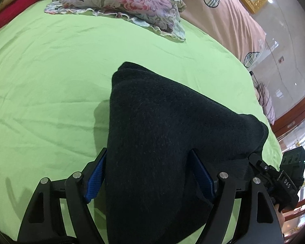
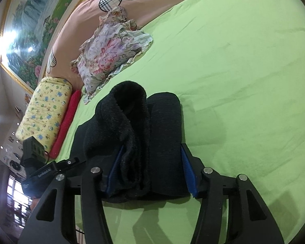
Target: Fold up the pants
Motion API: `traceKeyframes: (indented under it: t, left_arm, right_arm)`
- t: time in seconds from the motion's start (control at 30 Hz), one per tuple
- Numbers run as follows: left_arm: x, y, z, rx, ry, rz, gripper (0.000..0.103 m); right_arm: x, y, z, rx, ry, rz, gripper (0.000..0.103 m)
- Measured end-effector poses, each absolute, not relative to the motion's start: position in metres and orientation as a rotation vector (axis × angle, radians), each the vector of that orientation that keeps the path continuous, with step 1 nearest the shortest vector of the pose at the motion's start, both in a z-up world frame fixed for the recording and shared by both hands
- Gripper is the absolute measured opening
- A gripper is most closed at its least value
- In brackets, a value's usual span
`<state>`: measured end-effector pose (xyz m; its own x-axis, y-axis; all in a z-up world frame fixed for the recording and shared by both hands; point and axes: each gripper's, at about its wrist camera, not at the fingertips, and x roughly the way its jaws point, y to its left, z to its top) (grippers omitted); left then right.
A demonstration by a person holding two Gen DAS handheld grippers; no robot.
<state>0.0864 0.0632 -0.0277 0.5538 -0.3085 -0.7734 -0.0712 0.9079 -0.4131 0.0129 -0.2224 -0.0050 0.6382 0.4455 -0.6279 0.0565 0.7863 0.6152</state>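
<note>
Green bedsheet (image 1: 50,71) covers one bed; one floral pillow (image 1: 132,2) lies at its far side, one red roll (image 2: 68,120) and one yellow printed bundle (image 2: 44,109) at its left edge. One pair of black pants (image 1: 162,132), bunched, is clamped by both the left gripper (image 1: 150,174) and the right gripper (image 2: 152,168), held above the sheet.

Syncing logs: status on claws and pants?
Both claws, left and right, clamped on black pants. Pants bunched, lifted over green sheet. Floral pillow clear of work.
</note>
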Motion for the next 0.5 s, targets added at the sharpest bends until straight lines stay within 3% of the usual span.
traceKeyframes:
  t: [0.27,0.5]
  left_arm:
    - [0.089,0.052,-0.026,-0.378,0.973,-0.161,0.048]
    - [0.081,0.042,-0.013,-0.319,0.945,-0.146,0.037]
  right_arm:
    - [0.012,-0.224,-0.006,0.652,0.86,0.257,0.054]
    - [0.012,-0.222,-0.005,0.651,0.854,0.256,0.054]
